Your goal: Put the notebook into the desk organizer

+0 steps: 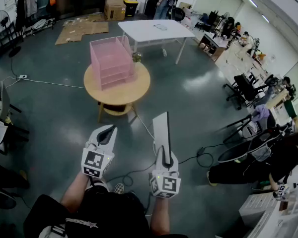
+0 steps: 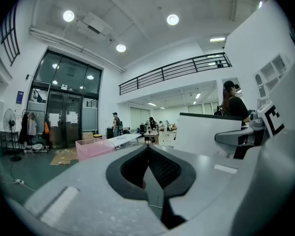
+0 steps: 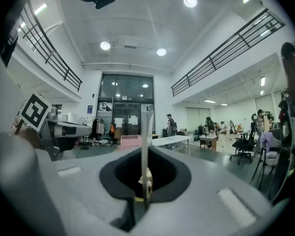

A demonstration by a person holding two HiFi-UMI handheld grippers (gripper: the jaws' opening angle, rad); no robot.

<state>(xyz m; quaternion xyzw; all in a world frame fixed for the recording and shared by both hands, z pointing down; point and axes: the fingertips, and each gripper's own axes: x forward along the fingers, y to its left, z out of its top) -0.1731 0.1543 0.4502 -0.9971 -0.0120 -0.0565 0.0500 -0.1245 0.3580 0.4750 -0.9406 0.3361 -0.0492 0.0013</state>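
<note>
The right gripper (image 1: 162,154) is clamping its jaws tight on the notebook (image 1: 162,130). It is gripping the near end, so the notebook is standing on edge and reaching forward, away from the person. From above, the notebook is showing as a long, thin slab, pale grey-white, with a darker line running along one long edge. In the right gripper view it is appearing edge-on, as a slim pale strip rising straight up between the dark pads (image 3: 166,173). In the left gripper view its broad side is facing the camera as a plain white panel with a dark top border.

The left gripper (image 1: 111,129) is hanging just beside it on the left, jaws pressing together with nothing between them. Both grippers are hovering over the grey floor (image 1: 64,123), well apart from the round wooden table (image 1: 139,90) ahead. The desk organizer (image 1: 111,58), a pink mesh rack with stacked tiers, is standing on that table. A white table (image 1: 156,29) is standing beyond it.
</note>
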